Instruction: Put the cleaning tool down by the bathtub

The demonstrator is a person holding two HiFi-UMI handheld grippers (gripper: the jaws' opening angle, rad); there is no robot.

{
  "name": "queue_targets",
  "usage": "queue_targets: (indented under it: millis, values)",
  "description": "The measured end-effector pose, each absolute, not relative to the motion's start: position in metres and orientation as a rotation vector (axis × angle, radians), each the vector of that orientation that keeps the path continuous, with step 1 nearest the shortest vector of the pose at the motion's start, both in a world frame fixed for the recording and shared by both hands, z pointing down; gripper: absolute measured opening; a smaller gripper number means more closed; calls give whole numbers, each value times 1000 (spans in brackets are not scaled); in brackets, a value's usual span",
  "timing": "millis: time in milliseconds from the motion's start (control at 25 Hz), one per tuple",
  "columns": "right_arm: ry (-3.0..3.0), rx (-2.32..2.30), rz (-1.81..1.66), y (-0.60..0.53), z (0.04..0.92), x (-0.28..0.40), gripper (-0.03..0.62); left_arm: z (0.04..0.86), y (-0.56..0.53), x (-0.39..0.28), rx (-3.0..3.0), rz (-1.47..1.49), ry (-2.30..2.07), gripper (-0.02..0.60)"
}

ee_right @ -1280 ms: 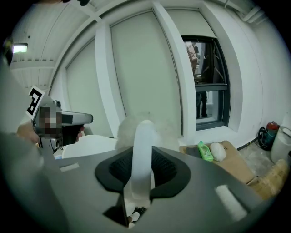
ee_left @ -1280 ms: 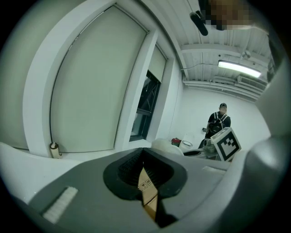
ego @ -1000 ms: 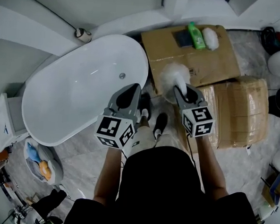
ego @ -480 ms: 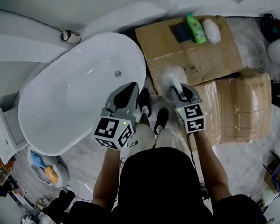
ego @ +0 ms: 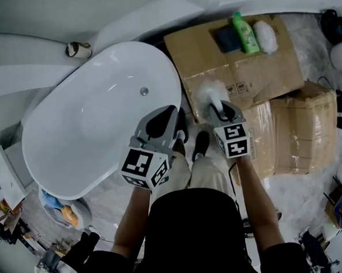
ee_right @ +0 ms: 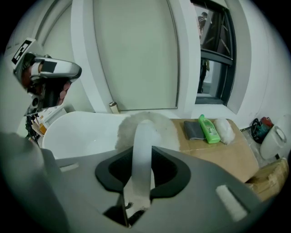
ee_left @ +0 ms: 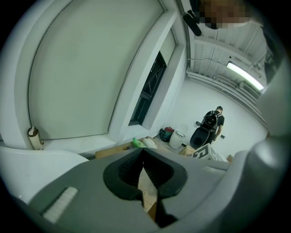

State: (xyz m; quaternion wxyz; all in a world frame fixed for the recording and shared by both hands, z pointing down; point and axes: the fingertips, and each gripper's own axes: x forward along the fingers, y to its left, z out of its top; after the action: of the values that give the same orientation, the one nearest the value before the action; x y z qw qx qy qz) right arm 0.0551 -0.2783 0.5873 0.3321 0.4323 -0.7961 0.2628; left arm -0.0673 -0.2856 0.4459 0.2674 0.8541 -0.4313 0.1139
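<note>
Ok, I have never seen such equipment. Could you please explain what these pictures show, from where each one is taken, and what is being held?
There is no robot here: a person holds a two-jaw gripper in each hand. The head view comes from a camera on the person's head, looking down. The two gripper views come from cameras riding on each gripper, looking along its jaws. The right gripper is closed on the white handle of a fluffy cleaning tool. The left gripper is shut with nothing in it. Below stands a white bathtub. Beside it, cardboard boxes carry a green bottle, a dark pad and another white fluffy item.
</note>
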Motion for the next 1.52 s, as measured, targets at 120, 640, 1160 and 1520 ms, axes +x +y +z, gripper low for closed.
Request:
queue_targets:
  millis: [120, 640, 1160, 1520]
  values:
    - [-2057, 1145, 715, -292, 602, 52, 95, 455, -296, -71, 2305, 326, -1144, -2]
    - [-1958, 1186, 797, -335, 665, 37, 95, 492, -329, -90, 2302, 394, -1072, -2]
    - [-1895, 1203, 878, -359, 710, 35, 95, 528, -333, -90, 2262, 445, -1024, -2]
    - [-1867, 1163, 926, -365, 733, 30, 96, 545, -331, -84, 2235, 444, -1022, -2]
